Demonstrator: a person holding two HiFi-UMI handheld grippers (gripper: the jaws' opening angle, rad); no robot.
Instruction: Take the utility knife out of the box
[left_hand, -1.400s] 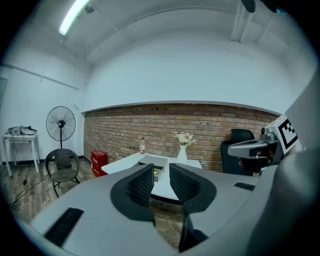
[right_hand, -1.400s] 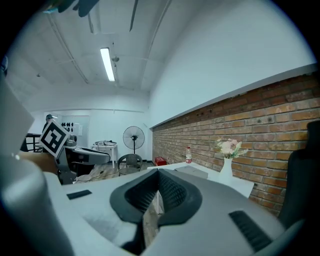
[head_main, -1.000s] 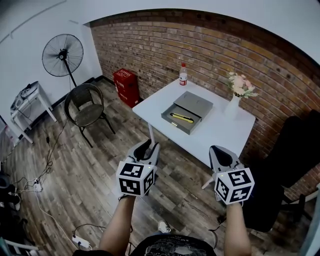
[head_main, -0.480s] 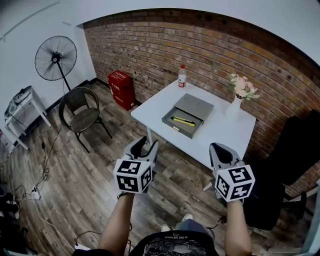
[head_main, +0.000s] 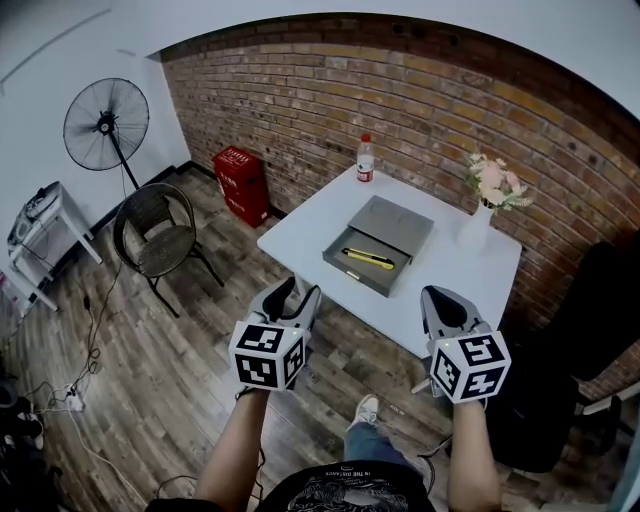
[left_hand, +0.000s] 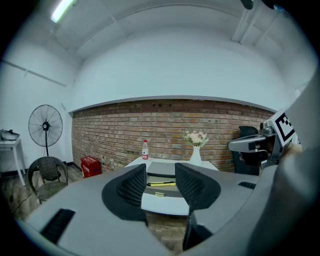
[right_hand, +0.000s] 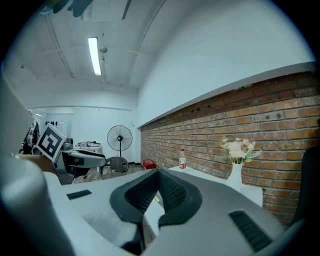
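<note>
Step in hand, as I read it: the approach. Nothing is touched yet.

- utility knife (head_main: 366, 260): yellow, lying flat in the open grey box (head_main: 357, 279) mid-table, just right of frame centre in the head view. Lid is folded back on the wall side.
- left gripper (head_main: 290, 292): lower centre-left, well short of the table (head_main: 300, 225). Its jaws have just been opening and now stand wide apart with nothing between them. In its own view the far-off knife sits right in the gap, so the line is already good.
- right gripper (head_main: 443, 300): lower right, jaws together, empty, also well short of the table.

How I'd do it:
- Lead with the left gripper and hold that line.
- Come over the near wall of the box, then drop in from above.
- Turn the jaws across the knife's narrow width and grab it mid-body.
- The knife lies flat on the box floor, so get the pads low before closing or they will probably skid off the top.
- Lift straight up until clear of the walls.
- The box looks light, so the right gripper could steady its near wall.

The bottle (head_main: 366, 160) and vase (head_main: 477, 228) stand at the far edge, well apart from the box, so they're not in the way.
</note>
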